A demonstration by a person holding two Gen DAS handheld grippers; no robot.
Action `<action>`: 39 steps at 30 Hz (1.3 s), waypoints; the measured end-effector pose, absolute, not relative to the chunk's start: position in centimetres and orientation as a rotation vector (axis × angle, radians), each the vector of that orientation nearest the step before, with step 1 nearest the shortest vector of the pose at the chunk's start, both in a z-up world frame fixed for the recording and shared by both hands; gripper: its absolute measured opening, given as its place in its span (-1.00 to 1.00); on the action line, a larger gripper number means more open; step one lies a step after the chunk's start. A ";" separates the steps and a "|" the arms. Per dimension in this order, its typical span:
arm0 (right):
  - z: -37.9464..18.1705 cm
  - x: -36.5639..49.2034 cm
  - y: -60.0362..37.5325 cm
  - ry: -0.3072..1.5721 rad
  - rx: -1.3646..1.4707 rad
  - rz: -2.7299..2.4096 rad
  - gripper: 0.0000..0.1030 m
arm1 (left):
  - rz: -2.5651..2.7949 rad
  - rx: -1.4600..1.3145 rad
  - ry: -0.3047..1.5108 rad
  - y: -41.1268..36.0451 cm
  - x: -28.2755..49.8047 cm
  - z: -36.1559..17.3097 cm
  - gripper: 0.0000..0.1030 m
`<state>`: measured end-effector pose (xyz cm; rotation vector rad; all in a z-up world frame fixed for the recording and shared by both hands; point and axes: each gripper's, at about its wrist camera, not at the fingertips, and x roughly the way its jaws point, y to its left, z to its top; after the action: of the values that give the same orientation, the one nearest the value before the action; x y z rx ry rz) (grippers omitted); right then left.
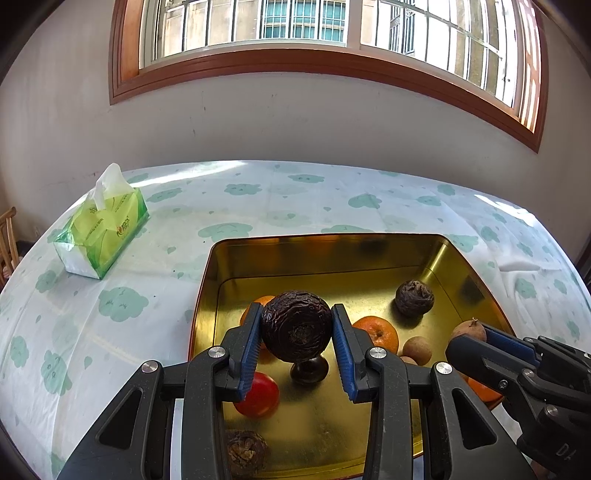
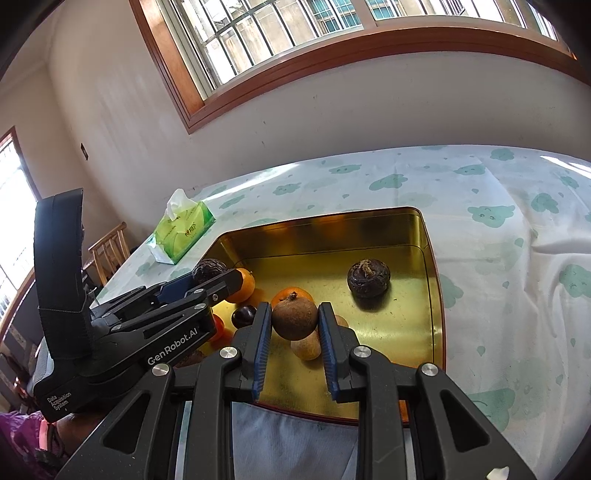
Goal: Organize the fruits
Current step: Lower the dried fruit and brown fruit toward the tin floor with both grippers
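Jaws gripping fruit, gold tray (image 1: 207,280), cloud-print tablecloth (image 1: 110,302), window (image 1: 295,22)

Matte black plastic left gripper (image 1: 297,328) and right gripper (image 2: 294,324): ribbed blue finger pads (image 2: 263,341), round silver screws (image 2: 228,352), white "GenRobot.AI" lettering on the left gripper's body.

A table (image 1: 258,199) draped in a pale cloth printed with green clouds is being lit by daylight that is pouring through a wide, wood-framed window (image 1: 332,66) set in a plain off-white wall (image 1: 295,122). A green tissue pack (image 1: 103,232) is being kept near the table's left edge, and a wooden chair (image 2: 109,251) is being glimpsed beyond it.
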<state>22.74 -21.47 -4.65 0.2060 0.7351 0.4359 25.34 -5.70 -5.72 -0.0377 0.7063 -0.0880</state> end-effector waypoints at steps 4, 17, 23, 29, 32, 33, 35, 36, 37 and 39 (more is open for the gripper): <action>-4.7 22.8 -21.5 0.736 0.205 0.436 -0.54 | -0.087 -0.040 0.709 -5.5 25.7 -5.9 -0.28; -4.9 23.6 -21.3 0.741 0.207 0.435 -0.54 | -0.086 -0.044 0.712 -5.2 26.5 -6.3 -0.28; -5.4 24.3 -21.3 0.748 0.211 0.431 -0.54 | -0.085 -0.045 0.712 -5.2 26.8 -6.5 -0.28; -5.6 24.6 -21.3 0.749 0.214 0.430 -0.54 | -0.083 -0.049 0.718 -4.9 27.0 -6.7 -0.28; -5.8 24.8 -21.3 0.751 0.215 0.429 -0.54 | -0.084 -0.051 0.720 -4.8 27.1 -6.9 -0.28; -5.8 24.8 -21.3 0.751 0.216 0.430 -0.54 | -0.084 -0.051 0.720 -4.8 27.1 -6.9 -0.28; -5.9 24.8 -21.3 0.752 0.216 0.430 -0.54 | -0.084 -0.050 0.720 -4.8 27.1 -7.0 -0.28; -6.0 24.9 -21.3 0.753 0.216 0.431 -0.54 | -0.084 -0.051 0.721 -4.8 27.1 -6.9 -0.28; -6.0 24.9 -21.3 0.753 0.217 0.431 -0.54 | -0.084 -0.051 0.721 -4.8 27.1 -6.9 -0.28; -6.0 24.9 -21.2 0.753 0.216 0.430 -0.54 | -0.085 -0.053 0.722 -4.8 27.2 -7.0 -0.28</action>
<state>24.90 -21.25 -6.01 0.2162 0.7526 0.4300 27.16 -4.79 -6.99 -0.0533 0.7220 -0.0849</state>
